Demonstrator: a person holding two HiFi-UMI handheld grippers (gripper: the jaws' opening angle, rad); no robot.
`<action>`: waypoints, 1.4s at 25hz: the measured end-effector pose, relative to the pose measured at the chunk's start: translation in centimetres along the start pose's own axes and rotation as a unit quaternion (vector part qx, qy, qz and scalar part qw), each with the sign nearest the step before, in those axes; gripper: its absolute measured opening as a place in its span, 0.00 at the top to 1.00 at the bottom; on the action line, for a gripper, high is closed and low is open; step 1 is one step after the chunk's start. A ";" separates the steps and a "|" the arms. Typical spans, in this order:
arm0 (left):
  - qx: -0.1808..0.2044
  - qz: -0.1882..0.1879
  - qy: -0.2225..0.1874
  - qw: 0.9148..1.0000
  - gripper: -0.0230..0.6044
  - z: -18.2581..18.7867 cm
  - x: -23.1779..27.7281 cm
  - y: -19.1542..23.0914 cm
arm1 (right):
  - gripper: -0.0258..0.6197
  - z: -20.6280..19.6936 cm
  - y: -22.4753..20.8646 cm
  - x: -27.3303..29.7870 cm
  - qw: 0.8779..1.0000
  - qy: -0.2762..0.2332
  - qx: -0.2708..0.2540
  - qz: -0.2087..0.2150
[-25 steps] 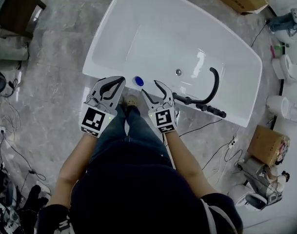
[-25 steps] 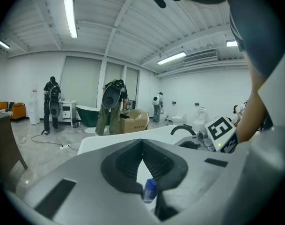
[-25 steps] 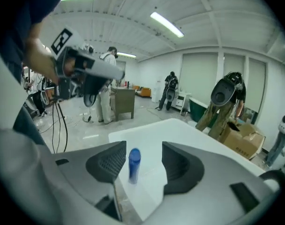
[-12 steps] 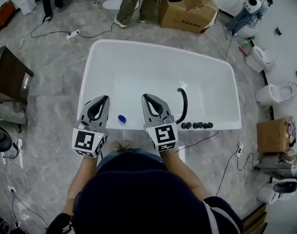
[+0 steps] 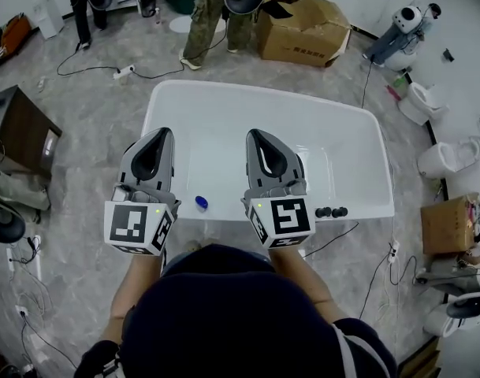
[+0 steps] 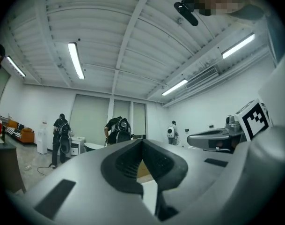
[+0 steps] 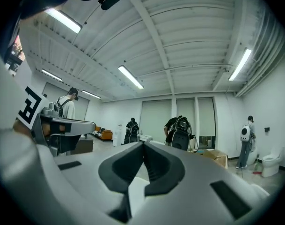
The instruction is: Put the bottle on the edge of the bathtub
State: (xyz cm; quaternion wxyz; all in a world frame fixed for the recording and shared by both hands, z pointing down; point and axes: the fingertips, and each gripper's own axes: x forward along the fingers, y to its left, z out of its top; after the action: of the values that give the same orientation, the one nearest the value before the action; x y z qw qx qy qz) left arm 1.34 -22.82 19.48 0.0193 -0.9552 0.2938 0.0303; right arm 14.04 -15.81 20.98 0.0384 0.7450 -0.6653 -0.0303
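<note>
A white bathtub (image 5: 224, 101) lies lengthwise in front of me in the head view. On its near rim stands a small blue-topped bottle (image 5: 201, 202), seen from above, between my two hands. My left gripper (image 5: 159, 133) and right gripper (image 5: 256, 135) are raised over the tub, pointing forward, well apart from the bottle. Both are shut with nothing held. In the left gripper view the left gripper (image 6: 142, 140) has its jaws touching. The right gripper (image 7: 143, 144) shows the same in its own view. Both gripper views look level across the room, so neither shows the tub rim or the bottle.
A black hose and knobs (image 5: 330, 212) sit at the tub's right end. Behind the tub are a cardboard box (image 5: 303, 26) and standing people (image 5: 216, 6). Toilets (image 5: 440, 160) line the right side, a dark cabinet (image 5: 23, 136) the left, and cables lie on the floor.
Both grippers lifted away from the rim beside the bottle and now point level over the tub. The right jaws, apart a second ago, have closed. The head view tilted up.
</note>
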 end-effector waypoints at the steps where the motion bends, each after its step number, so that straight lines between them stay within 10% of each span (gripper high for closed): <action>1: 0.002 0.001 -0.003 1.000 0.93 0.5 0.0 0.0 | 0.92 0.5 0.0 0.1 1.000 -0.003 -0.003 -0.002; 35: 0.013 -0.001 0.006 1.000 0.93 0.7 -0.1 -1.7 | 0.92 0.9 -1.3 -0.7 1.000 -0.011 -0.005 0.001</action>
State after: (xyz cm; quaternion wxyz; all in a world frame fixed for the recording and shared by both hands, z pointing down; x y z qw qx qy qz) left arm 2.15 -21.33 18.83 0.0304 -0.9552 0.2936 0.0210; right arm 15.15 -14.94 19.92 0.0346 0.7439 -0.6661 -0.0418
